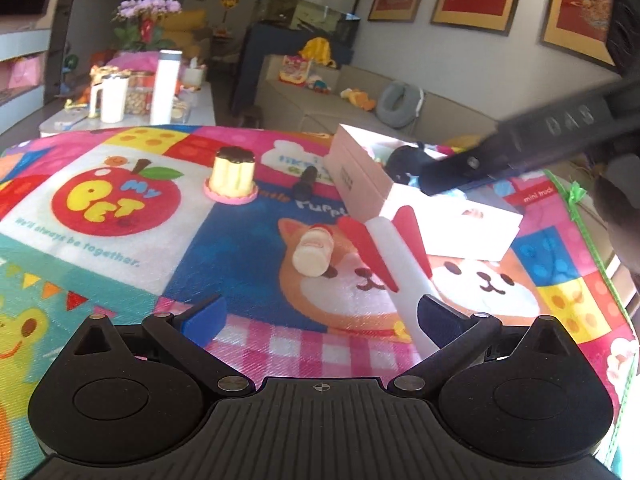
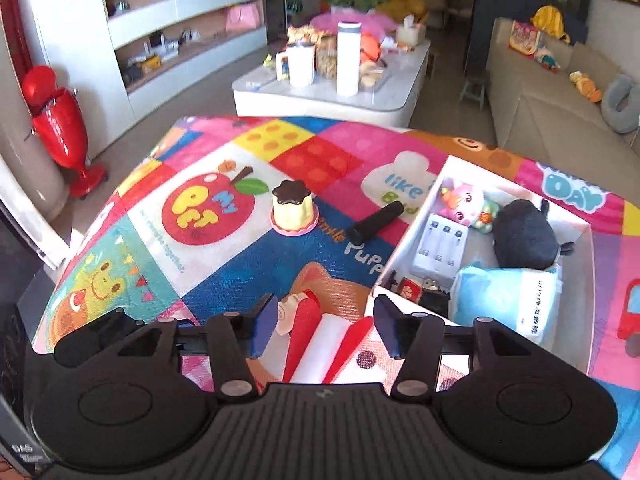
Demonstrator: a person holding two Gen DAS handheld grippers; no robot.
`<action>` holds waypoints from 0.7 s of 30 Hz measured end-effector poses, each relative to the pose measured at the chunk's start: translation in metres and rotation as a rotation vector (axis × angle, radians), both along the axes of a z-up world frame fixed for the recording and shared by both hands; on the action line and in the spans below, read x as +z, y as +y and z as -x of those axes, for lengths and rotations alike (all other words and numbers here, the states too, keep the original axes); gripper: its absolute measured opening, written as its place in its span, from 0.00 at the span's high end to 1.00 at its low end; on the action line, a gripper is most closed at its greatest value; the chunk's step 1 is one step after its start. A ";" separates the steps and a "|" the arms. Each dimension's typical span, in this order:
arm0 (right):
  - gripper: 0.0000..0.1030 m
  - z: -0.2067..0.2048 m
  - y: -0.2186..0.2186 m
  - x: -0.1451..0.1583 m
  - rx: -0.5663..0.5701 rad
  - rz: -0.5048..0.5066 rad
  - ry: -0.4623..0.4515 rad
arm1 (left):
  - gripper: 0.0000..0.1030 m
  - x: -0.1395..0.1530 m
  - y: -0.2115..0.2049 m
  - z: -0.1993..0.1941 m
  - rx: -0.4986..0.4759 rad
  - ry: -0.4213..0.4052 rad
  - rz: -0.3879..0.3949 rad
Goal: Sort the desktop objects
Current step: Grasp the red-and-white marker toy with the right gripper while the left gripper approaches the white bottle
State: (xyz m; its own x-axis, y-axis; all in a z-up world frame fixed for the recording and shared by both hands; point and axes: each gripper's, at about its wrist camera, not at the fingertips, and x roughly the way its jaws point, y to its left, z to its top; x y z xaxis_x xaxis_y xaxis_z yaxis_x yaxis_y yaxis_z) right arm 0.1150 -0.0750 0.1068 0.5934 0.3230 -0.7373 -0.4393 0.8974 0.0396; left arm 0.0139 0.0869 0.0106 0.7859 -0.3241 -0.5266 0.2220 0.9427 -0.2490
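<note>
Both my claws are spread with nothing between the pads: the left gripper (image 1: 320, 316) hangs low over the cartoon play mat (image 1: 120, 264), and the right gripper (image 2: 326, 322) sits above a red-and-white folded item (image 2: 320, 344) beside the white box (image 2: 576, 304). Inside that box I see a black plush toy (image 2: 524, 236), a pink toy (image 2: 464, 202), a white battery charger (image 2: 440, 250), a pale blue packet (image 2: 504, 300) and some small dark bits I cannot make out. Still on the mat outside are a pudding toy (image 2: 294, 210), a black cylinder (image 2: 374, 224) and a small yoghurt-style bottle (image 1: 314, 252). From the left wrist view, the right tool's arm blocks part of the box interior.
</note>
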 end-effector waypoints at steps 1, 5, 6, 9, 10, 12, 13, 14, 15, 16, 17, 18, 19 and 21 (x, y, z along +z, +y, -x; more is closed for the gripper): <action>0.47 0.005 -0.006 -0.007 -0.014 -0.020 -0.001 | 0.00 0.001 0.001 0.002 0.030 0.003 -0.026; 0.47 0.007 -0.015 -0.045 -0.052 -0.087 0.045 | 0.00 0.008 0.014 0.007 0.138 0.017 -0.108; 0.47 0.005 -0.015 -0.054 -0.052 -0.105 0.060 | 0.00 0.010 0.016 0.009 0.159 0.020 -0.122; 0.50 0.007 -0.014 -0.076 -0.046 -0.172 0.078 | 0.00 0.015 0.017 0.009 0.188 0.023 -0.152; 0.61 0.010 -0.015 -0.078 -0.036 -0.197 0.082 | 0.00 0.016 0.015 0.009 0.184 0.022 -0.164; 0.72 0.018 -0.021 -0.075 -0.017 -0.235 0.082 | 0.00 0.016 0.006 0.007 0.165 0.020 -0.190; 0.72 0.025 -0.028 -0.073 -0.020 -0.244 0.065 | 0.00 0.015 0.000 0.005 0.152 0.019 -0.200; 0.72 0.033 -0.034 -0.071 -0.023 -0.242 0.040 | 0.00 0.014 -0.006 0.004 0.136 0.017 -0.209; 0.72 0.040 -0.041 -0.068 -0.032 -0.231 0.011 | 0.00 0.012 -0.012 0.002 0.121 0.016 -0.216; 0.72 0.046 -0.050 -0.067 -0.046 -0.222 -0.008 | 0.00 0.011 -0.018 0.000 0.107 0.014 -0.223; 0.72 0.051 -0.059 -0.067 -0.064 -0.217 -0.016 | 0.00 0.009 -0.024 -0.002 0.094 0.012 -0.231; 0.72 0.056 -0.068 -0.067 -0.085 -0.216 -0.019 | 0.00 0.008 -0.029 -0.005 0.085 0.008 -0.241; 0.72 0.060 -0.082 -0.067 -0.113 -0.218 -0.022 | 0.00 0.006 -0.035 -0.008 0.079 0.003 -0.252; 0.71 0.070 -0.104 -0.067 -0.179 -0.197 -0.056 | 0.00 0.007 -0.044 -0.015 0.070 -0.020 -0.274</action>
State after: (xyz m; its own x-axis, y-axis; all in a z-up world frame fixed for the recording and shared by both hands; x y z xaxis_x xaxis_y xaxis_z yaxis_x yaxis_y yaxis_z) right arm 0.0449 -0.1789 0.0397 0.6924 0.3430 -0.6348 -0.2807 0.9385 0.2009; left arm 0.0288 0.0431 0.0172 0.8128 -0.1163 -0.5708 0.1560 0.9875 0.0210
